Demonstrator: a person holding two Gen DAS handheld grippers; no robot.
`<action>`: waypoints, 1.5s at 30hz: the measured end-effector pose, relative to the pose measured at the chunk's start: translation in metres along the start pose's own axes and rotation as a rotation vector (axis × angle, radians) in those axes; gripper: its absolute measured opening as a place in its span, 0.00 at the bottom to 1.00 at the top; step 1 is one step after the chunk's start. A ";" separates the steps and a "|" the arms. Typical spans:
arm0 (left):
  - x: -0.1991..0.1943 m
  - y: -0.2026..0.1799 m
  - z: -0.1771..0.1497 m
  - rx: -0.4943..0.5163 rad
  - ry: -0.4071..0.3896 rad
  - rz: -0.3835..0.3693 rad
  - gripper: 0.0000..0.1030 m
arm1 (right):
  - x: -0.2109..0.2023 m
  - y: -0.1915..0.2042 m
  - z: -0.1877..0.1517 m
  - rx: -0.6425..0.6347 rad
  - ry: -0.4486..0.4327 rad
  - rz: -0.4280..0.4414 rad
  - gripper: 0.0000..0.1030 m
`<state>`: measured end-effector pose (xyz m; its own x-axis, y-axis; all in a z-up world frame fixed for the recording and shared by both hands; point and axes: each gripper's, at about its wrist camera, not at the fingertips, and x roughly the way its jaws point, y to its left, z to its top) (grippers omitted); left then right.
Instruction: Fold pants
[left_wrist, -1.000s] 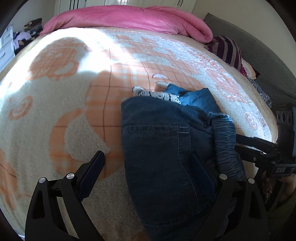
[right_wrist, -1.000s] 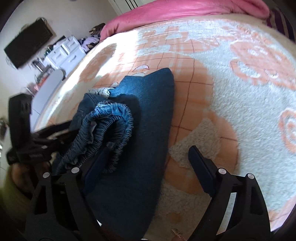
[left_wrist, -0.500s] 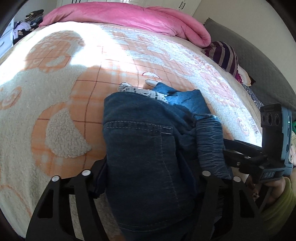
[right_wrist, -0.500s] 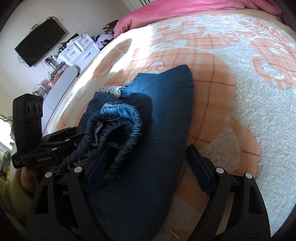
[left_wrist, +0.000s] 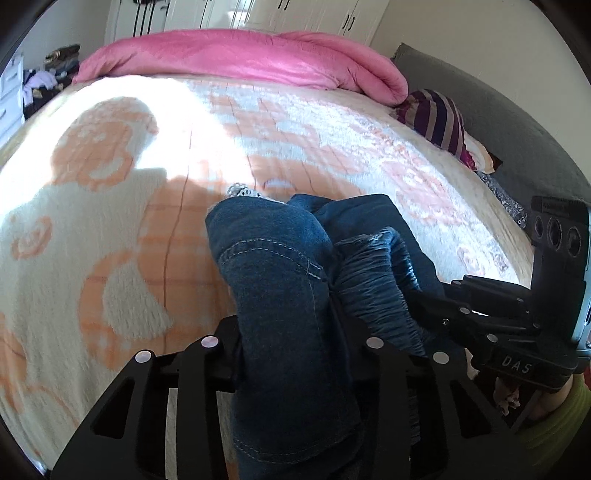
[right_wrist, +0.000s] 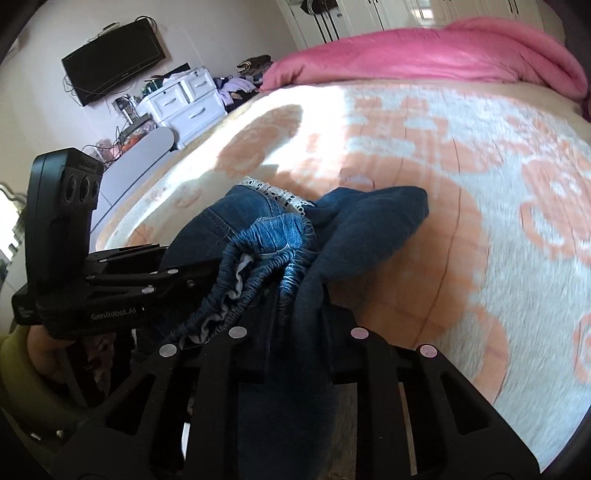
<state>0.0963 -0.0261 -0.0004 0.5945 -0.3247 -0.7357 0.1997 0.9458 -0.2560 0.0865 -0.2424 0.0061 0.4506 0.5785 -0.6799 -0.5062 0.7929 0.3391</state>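
Observation:
The dark blue denim pants (left_wrist: 280, 280) lie bunched at the near edge of the bed, with an elastic waistband (right_wrist: 266, 251) and white lace trim (right_wrist: 280, 195). My left gripper (left_wrist: 291, 332) is shut on the pants' left part, with cloth filling the space between its fingers. My right gripper (right_wrist: 295, 332) is shut on the pants' right part beside the waistband. Each gripper shows in the other's view, the right one (left_wrist: 491, 314) at the right and the left one (right_wrist: 122, 280) at the left. The pants are lifted a little off the blanket.
The bed has a fluffy white and orange blanket (left_wrist: 110, 206). A pink duvet (left_wrist: 240, 59) lies along the far side. A striped cushion (left_wrist: 439, 122) and grey headboard (left_wrist: 498, 122) are at right. White drawers (right_wrist: 184, 103) and a wall TV (right_wrist: 114, 59) stand left of the bed.
Both grippers went from open around the pants to shut on them. The pants have bunched up and risen toward the cameras.

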 end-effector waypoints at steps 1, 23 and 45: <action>0.000 0.000 0.005 0.000 -0.008 0.001 0.34 | 0.001 -0.001 0.005 -0.005 -0.007 -0.004 0.13; 0.028 0.026 0.096 0.003 -0.102 0.048 0.34 | 0.046 -0.023 0.097 -0.078 -0.069 -0.062 0.13; 0.079 0.062 0.071 -0.064 0.005 0.107 0.47 | 0.088 -0.071 0.059 0.077 0.080 -0.186 0.36</action>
<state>0.2108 0.0071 -0.0299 0.6061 -0.2223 -0.7637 0.0853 0.9728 -0.2155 0.2057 -0.2365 -0.0400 0.4699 0.4061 -0.7838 -0.3610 0.8987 0.2492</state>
